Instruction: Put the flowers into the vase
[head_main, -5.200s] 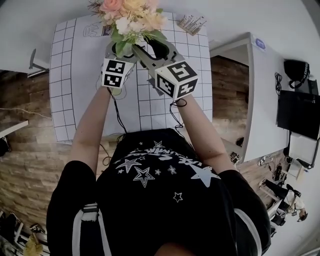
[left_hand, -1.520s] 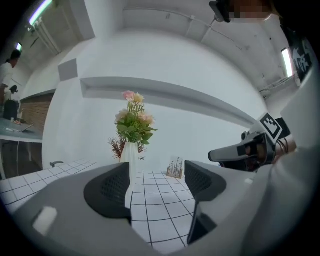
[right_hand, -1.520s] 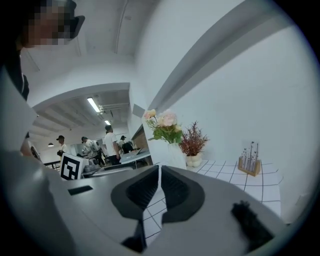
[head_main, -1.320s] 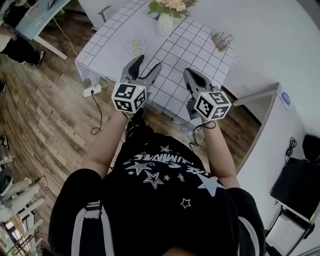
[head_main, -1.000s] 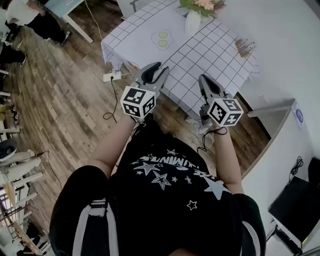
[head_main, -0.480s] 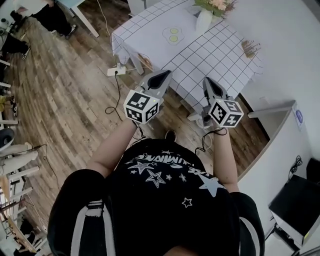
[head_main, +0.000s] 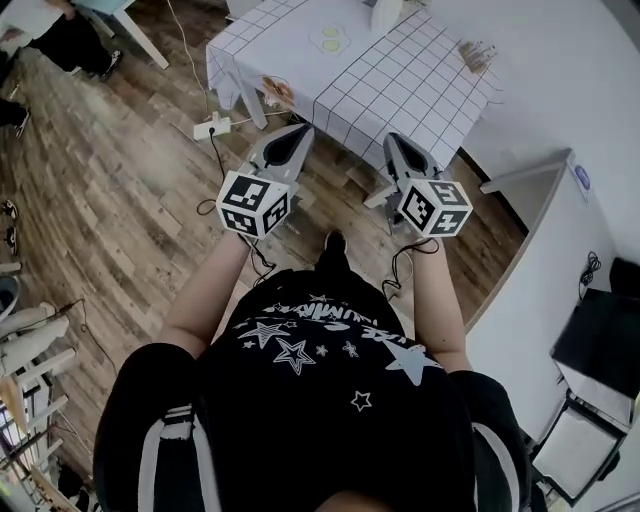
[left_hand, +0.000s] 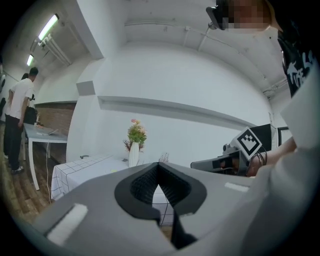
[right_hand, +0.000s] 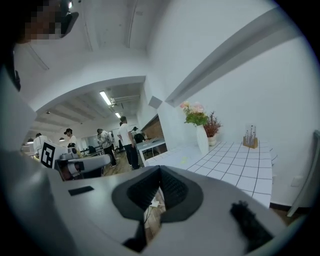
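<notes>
White-gridded cloth covers the desk (head_main: 400, 85), now high in the head view after the person backed away across the wood floor (head_main: 120, 200); five seconds ago both grippers were at the bouquet. The left gripper (head_main: 297, 132), open a second ago, is closed with nothing between its jaws. The right gripper (head_main: 392, 141) is likewise closed and empty. Both are held out over the floor, short of the desk. The flowers (left_hand: 136, 132), pink and peach blooms over green leaves, stand upright in the tall white vase (left_hand: 133, 155) on the desk near the wall, a small pot of dark stems (right_hand: 213, 140) just beside it.
</notes>
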